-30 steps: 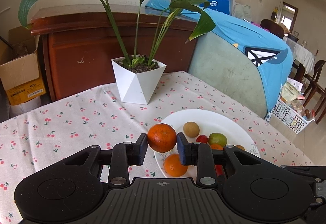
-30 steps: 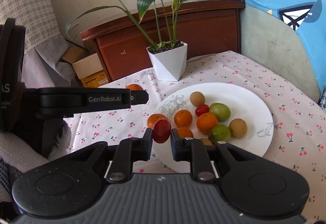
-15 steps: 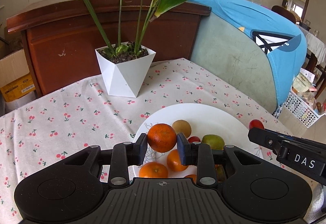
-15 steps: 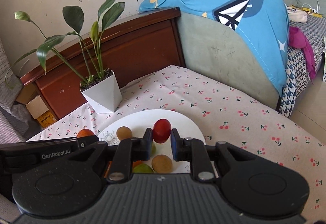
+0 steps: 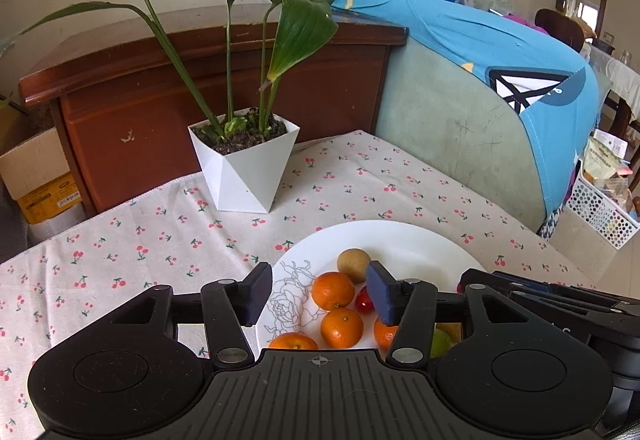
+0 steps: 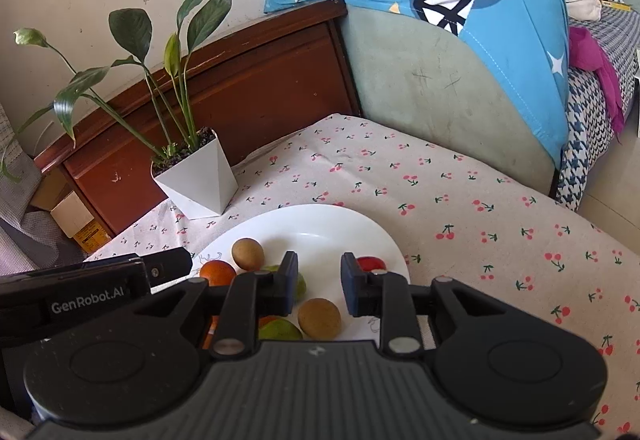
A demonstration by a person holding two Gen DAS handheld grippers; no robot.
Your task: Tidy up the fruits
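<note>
A white plate (image 5: 400, 240) on the cherry-print tablecloth holds several fruits. My left gripper (image 5: 319, 296) is open and empty just above its near left part, over several oranges (image 5: 333, 290), a brown round fruit (image 5: 353, 260) and a small red fruit (image 5: 364, 300). My right gripper (image 6: 319, 282) is open and empty over the plate (image 6: 320, 224), above a brown fruit (image 6: 319, 318) and green fruits (image 6: 280, 331). A red fruit (image 6: 370, 263) lies on the plate's right rim behind its right finger. Another brown fruit (image 6: 247, 253) and an orange (image 6: 217, 273) lie further left.
A white faceted pot with a leafy plant (image 5: 244, 164) stands at the back of the table. Behind it are a wooden cabinet (image 5: 200, 80) and a blue-draped sofa (image 5: 500, 80). Cardboard boxes (image 5: 36, 176) sit at the left, a white basket (image 5: 604, 208) at the right.
Both grippers opened and let go: the orange from the left and the red fruit from the right now lie on the plate. Both grippers sit lower over it.
</note>
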